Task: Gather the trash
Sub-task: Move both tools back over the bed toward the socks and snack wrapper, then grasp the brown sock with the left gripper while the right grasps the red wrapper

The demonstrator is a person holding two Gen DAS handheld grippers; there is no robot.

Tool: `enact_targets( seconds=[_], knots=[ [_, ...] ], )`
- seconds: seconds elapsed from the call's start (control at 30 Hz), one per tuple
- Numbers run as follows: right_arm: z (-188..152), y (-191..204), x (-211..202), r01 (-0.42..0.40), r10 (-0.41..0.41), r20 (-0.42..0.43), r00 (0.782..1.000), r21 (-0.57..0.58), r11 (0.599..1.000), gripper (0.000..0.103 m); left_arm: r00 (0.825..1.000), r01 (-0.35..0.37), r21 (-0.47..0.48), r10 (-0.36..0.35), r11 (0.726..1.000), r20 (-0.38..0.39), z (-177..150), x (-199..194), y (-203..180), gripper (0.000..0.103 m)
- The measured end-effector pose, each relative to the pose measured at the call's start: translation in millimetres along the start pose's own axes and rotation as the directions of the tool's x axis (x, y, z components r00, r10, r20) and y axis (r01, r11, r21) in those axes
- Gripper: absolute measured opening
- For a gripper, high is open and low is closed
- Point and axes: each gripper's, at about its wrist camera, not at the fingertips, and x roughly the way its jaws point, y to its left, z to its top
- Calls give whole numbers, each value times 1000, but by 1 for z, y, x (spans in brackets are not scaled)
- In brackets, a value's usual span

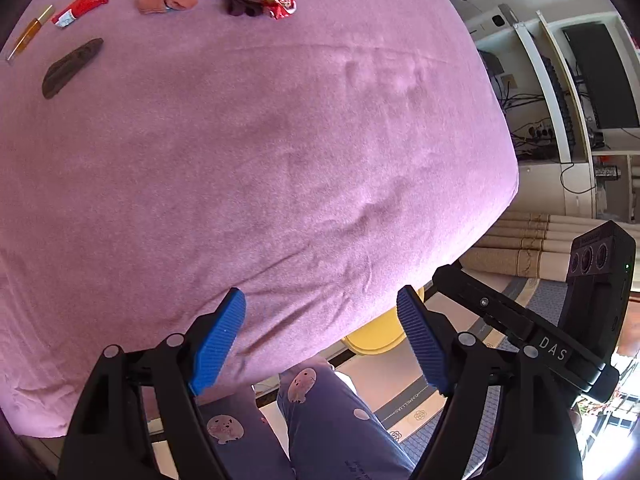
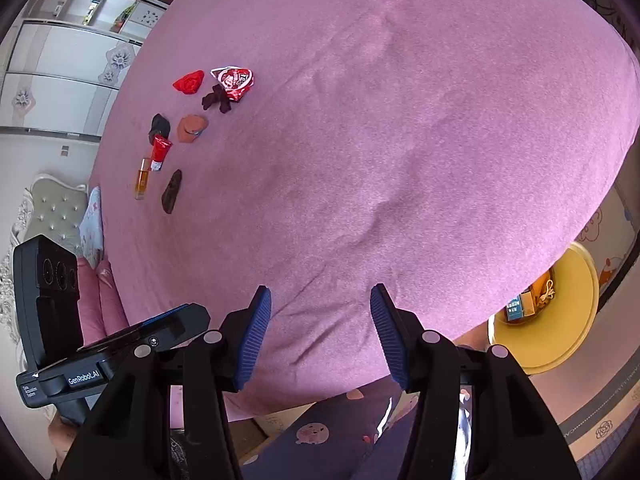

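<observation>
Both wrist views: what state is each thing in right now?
Left tongs: open, empty.
Right tongs: open, empty.
Red snack wrapper: crumpled, lying on the bed.
Red tube: lying flat, capped.
Yellow bin: open, trash inside.
Bed cover: wrinkled.

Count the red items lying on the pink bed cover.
3: a crumpled red snack wrapper farthest back, a red cloth piece left of it, a red tube nearer. More may lie outside the views.
</observation>
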Motion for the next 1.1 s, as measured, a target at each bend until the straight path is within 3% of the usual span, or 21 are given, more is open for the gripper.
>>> enact_targets(
  seconds=[0.2,0.47,0.8,0.93,1.1],
  knots=[
    [35,44,19,-16,15,-10,1000,-59,998,52,999,18,-78,-14,997,52,29,-24,34,78],
    [109,84,48,-15,5,-66,998,-147,989,52,995,40,-194,-21,980,102,83,-31,58,78],
    [203,110,95,17,-47,-137,989,-215,976,52,992,72,-370,-27,926,125,162,-18,90,78],
    [229,115,114,31,-65,-151,986,-217,976,54,992,73,-406,-26,911,122,188,-9,102,80],
    [256,121,144,72,-109,-157,982,-226,972,60,991,80,-481,-16,873,136,220,3,128,80]
  ],
)
